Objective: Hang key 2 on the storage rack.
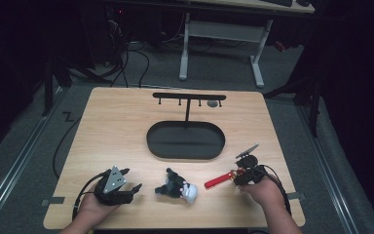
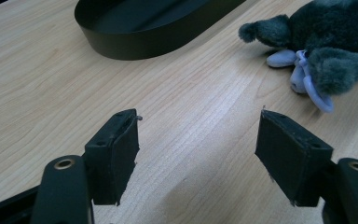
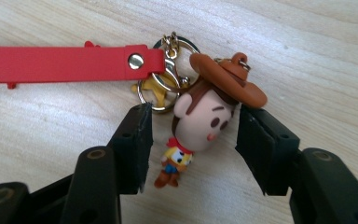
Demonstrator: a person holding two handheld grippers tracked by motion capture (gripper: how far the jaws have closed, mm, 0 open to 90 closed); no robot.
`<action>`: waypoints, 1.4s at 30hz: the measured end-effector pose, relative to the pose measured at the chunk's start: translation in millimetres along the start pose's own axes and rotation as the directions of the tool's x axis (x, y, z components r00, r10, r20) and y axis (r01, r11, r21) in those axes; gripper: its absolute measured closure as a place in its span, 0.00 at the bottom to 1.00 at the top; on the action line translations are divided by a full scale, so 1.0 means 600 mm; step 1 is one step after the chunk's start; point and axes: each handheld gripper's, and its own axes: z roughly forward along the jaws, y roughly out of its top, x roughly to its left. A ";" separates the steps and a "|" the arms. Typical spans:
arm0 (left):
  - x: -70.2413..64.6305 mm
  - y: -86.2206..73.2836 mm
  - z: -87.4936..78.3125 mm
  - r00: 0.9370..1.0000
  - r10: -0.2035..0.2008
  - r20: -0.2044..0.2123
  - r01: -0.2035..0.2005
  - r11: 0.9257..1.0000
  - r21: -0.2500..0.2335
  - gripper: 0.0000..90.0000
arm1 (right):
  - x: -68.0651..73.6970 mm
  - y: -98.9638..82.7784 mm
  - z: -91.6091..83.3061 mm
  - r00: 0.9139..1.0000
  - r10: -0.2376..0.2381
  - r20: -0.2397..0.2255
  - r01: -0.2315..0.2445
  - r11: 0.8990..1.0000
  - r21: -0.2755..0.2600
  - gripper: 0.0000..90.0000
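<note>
Right gripper view: keychain figure at frame center, on table, between parted jaws of right gripper, not yet clamped. Red strap running to upper left via metal ring. Likely light, hard, small; best grabbed across the head. Left gripper released, empty; soft plush toy upper right.

The wooden surface carries a black oval tray; nearer than it lie a plush toy and, rightward, a red-strapped keychain.
</note>
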 end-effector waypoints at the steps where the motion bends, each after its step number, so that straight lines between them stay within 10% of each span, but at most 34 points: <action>1: 0.001 0.000 0.000 1.000 0.000 0.001 0.000 1.000 0.000 0.33 | 0.002 0.004 0.004 1.000 0.005 -0.008 -0.005 1.000 0.009 0.52; 42: 0.002 -0.008 -0.011 1.000 -0.006 -0.006 0.007 1.000 0.010 0.34 | -0.012 0.022 0.009 0.997 -0.069 -0.040 0.073 0.992 0.107 0.68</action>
